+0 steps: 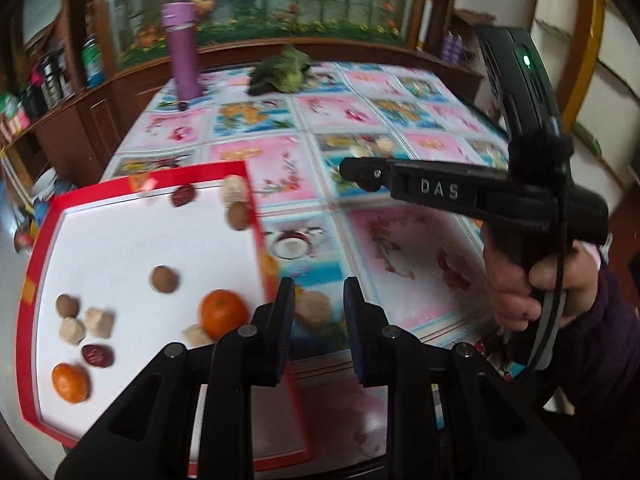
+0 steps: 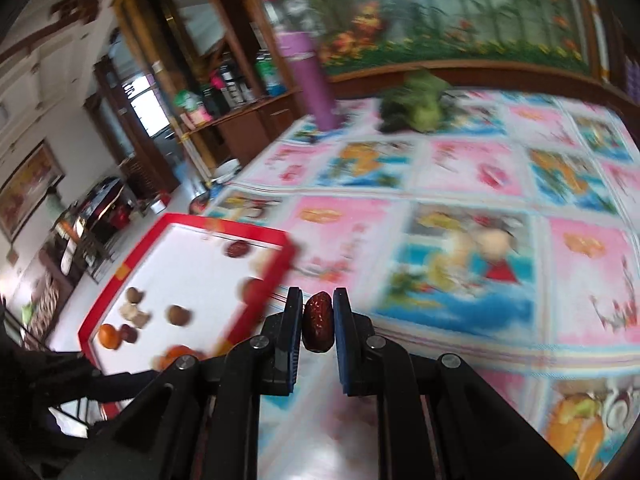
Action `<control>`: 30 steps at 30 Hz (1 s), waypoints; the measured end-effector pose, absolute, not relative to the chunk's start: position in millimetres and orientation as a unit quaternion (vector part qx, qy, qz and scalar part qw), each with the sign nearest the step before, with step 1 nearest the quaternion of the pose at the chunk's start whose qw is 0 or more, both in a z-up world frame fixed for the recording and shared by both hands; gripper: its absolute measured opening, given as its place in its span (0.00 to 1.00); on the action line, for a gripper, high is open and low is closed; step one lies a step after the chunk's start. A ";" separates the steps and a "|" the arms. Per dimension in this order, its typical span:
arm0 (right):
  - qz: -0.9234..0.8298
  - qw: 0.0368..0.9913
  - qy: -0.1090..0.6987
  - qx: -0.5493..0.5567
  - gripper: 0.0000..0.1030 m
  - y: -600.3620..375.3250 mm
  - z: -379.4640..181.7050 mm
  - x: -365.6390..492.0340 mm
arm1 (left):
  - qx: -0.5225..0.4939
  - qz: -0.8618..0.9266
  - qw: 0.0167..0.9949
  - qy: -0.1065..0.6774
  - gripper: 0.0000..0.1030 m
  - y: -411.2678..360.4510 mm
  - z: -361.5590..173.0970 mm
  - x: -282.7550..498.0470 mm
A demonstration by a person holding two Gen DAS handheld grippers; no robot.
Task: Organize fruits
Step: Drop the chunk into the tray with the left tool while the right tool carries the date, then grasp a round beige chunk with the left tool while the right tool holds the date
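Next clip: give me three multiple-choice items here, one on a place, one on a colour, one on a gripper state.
1. Where does the purple bottle stand?
A. in the tray
B. on the table's far side
C. on the floor

2. What colour is the tray rim?
A. red
B. green
C. blue

3. What is the right hand-held gripper doing?
A. hanging open and empty
B. holding an orange
C. gripping a red date

Answers: 1 B, it stands upright on the cloth near the far edge. 2 A, a red border frames the white floor. 3 C, the date sits pinched between both pads.
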State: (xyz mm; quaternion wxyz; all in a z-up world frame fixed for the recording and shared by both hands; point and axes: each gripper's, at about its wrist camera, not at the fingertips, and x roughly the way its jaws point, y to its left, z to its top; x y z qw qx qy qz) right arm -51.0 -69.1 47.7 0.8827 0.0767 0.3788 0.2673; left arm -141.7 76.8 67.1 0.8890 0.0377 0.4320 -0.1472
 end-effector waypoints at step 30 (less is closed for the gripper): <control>0.273 0.879 0.374 0.114 0.13 -107.7 46.4 -47.0 | 0.051 -0.176 0.882 0.434 0.26 44.1 63.8 -155.6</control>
